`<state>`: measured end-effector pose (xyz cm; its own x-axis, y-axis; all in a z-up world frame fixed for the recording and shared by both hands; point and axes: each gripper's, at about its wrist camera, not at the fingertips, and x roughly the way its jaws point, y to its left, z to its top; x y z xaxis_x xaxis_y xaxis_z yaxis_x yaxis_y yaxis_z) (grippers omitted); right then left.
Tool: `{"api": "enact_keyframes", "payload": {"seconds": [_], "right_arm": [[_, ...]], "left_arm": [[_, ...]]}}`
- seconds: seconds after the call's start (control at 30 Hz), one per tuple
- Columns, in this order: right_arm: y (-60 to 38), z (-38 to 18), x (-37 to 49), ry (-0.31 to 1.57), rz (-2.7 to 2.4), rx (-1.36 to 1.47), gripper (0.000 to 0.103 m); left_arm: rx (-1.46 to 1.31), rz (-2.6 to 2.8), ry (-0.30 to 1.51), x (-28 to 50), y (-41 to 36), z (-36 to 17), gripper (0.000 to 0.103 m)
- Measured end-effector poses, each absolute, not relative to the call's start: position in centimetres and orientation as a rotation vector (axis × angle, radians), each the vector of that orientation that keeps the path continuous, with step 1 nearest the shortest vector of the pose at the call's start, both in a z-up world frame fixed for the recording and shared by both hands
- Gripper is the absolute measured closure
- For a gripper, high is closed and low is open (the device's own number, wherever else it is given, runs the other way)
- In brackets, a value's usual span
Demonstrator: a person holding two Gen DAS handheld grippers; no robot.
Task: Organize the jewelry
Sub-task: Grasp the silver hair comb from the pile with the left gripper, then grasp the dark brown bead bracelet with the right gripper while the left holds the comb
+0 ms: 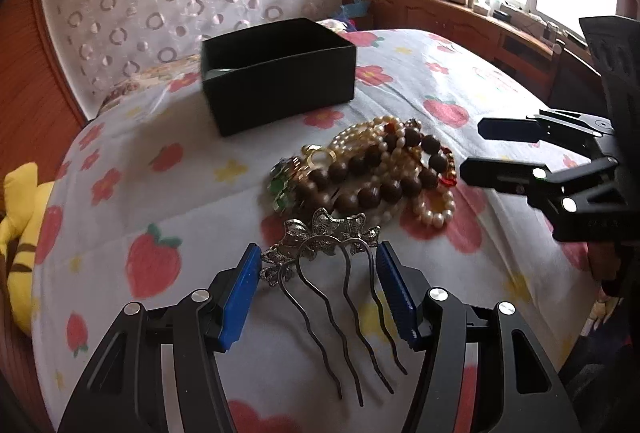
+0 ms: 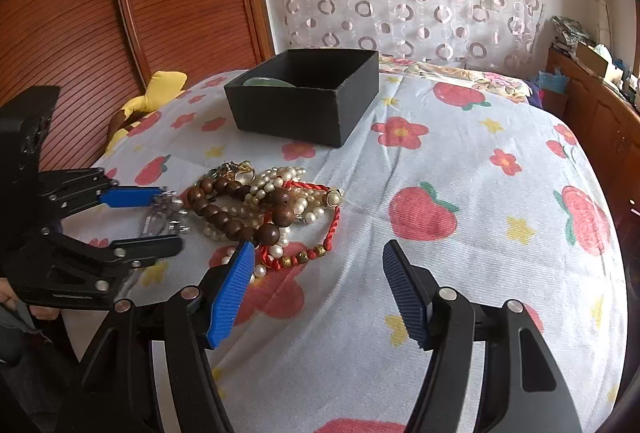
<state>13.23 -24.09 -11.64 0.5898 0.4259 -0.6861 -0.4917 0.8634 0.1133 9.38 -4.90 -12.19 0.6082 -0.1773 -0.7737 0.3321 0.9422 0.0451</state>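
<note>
Left wrist view: the silver hair comb [image 1: 332, 257], nearer than the black box [image 1: 280, 73], is straddled by the released left claw [image 1: 318, 291]; stiff, light, snag-prone, it is best pinched across its ornate top.

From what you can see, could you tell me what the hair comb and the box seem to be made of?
The hair comb looks like silvery metal: thin wavy prongs, glinting ornate top. The box looks like matte black card, judging by its thin walls, though that is uncertain.
</note>
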Motion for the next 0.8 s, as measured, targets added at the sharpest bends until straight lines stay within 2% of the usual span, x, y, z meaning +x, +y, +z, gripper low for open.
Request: {"api": "enact_keyframes", "payload": {"seconds": [0.33,0.4,0.47,0.8], "right_arm": [[-21.9,-11.3,12.5,0.768,0.580,-0.195,0.035],[-21.2,-10.9,12.4,0.761,0.600,-0.207,0.039],[-20.1,-10.3,12.1,0.757,0.644,-0.213,0.049],[-14.4,-10.2,12.6,0.774,0.733,-0.322,0.061]], "left_arm": [[0.116,-0.241,0.807,7.9,-1.3,-10.4,0.046],[0.102,-0.234,0.794,7.6,-0.7,-10.0,0.046],[0.090,-0.227,0.781,7.2,-0.2,-9.7,0.046],[0.042,-0.202,0.735,6.3,2.3,-8.4,0.046]]}}
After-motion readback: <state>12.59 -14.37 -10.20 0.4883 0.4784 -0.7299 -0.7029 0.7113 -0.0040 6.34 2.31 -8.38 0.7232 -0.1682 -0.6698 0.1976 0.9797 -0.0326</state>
